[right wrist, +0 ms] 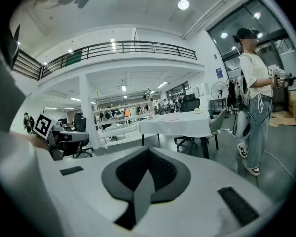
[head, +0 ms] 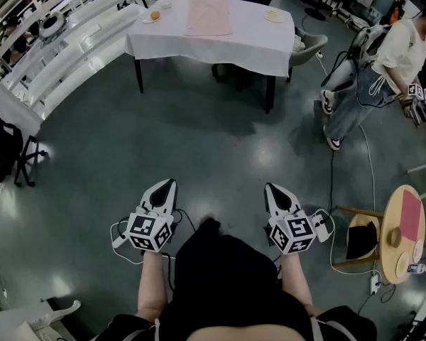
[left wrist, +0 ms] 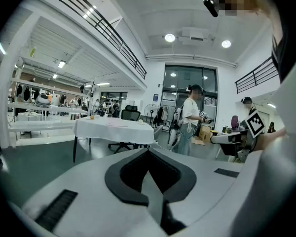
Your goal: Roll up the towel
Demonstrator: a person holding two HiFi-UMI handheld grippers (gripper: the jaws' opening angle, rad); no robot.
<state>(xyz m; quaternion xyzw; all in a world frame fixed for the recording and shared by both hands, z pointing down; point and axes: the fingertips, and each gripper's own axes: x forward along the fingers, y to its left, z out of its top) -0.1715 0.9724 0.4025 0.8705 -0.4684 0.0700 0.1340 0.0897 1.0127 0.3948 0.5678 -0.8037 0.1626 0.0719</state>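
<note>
From where I stand, a wide stretch of floor lies between the wearer and the white-clothed table, so the walk over is the first risk. A cable trails on the floor near another person at the right, and a foot could snag it. The pale pink towel lies flat on the tabletop, well apart from both grippers. A careless roll could drag the cloth and shift the small plate nearby. The left gripper and right gripper are both closed on nothing. Unless they open first, they would likely just shove the towel.

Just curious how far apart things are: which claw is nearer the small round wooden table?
Right. In the head view, the right claw hangs to the left of the round wooden table; the left claw is even farther left.
</note>
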